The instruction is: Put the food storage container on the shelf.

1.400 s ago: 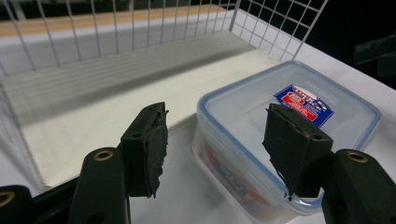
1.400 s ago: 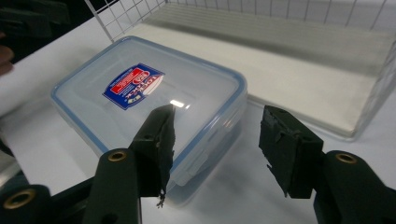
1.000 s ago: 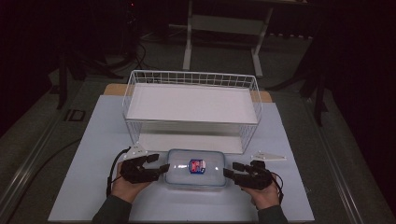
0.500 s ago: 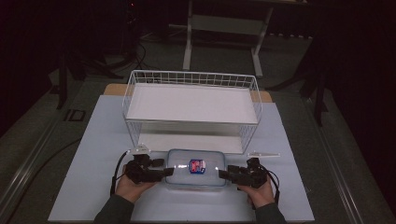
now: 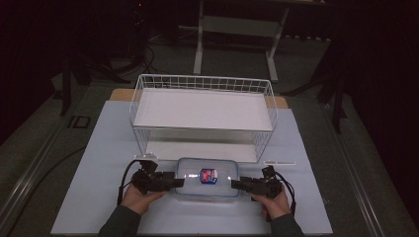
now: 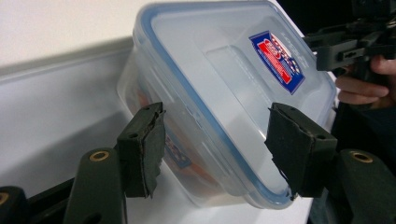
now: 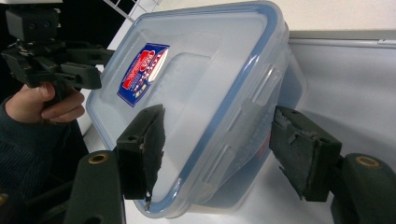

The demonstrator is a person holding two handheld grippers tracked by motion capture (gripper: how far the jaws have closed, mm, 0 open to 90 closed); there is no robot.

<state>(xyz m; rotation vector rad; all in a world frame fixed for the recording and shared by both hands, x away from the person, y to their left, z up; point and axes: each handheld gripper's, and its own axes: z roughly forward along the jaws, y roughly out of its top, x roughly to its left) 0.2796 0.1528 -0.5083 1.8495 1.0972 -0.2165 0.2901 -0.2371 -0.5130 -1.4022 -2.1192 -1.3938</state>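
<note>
On the near part of the white bench (image 5: pixel 99 163), seen from the high view, a clear plastic box (image 5: pixel 207 177) with a blue-rimmed lid and a red-and-blue sticker lies flat, just in front of a white wire basket (image 5: pixel 203 113). The left claw (image 5: pixel 179 181) reaches the box's left end and the right claw (image 5: pixel 235 184) its right end, each borne by a hand coming up from the bottom edge. Bare bench spreads wide to the left and right of the hands, and a narrow strip lies between the box and the bench's near edge. A thin white strip (image 5: pixel 279 162) rests near the basket's right front corner, apart from the box.

From the left gripper view, the left claw (image 6: pixel 215 140) stands apart, its two black pads astride the box's (image 6: pixel 224 79) end; one pad sits under the lid's rim against the side wall, the other over the lid's corner, and I cannot tell whether either presses. The other claw (image 6: pixel 336 49) shows beyond the far end, with fingers behind it.

From the right gripper view, the right claw (image 7: pixel 217 149) has just been spreading and stands wide, the box's (image 7: pixel 196 84) end between its pads with a gap on the outer side. White bench lies open beyond that pad. The left claw (image 7: pixel 84 70) meets the far end.
</note>
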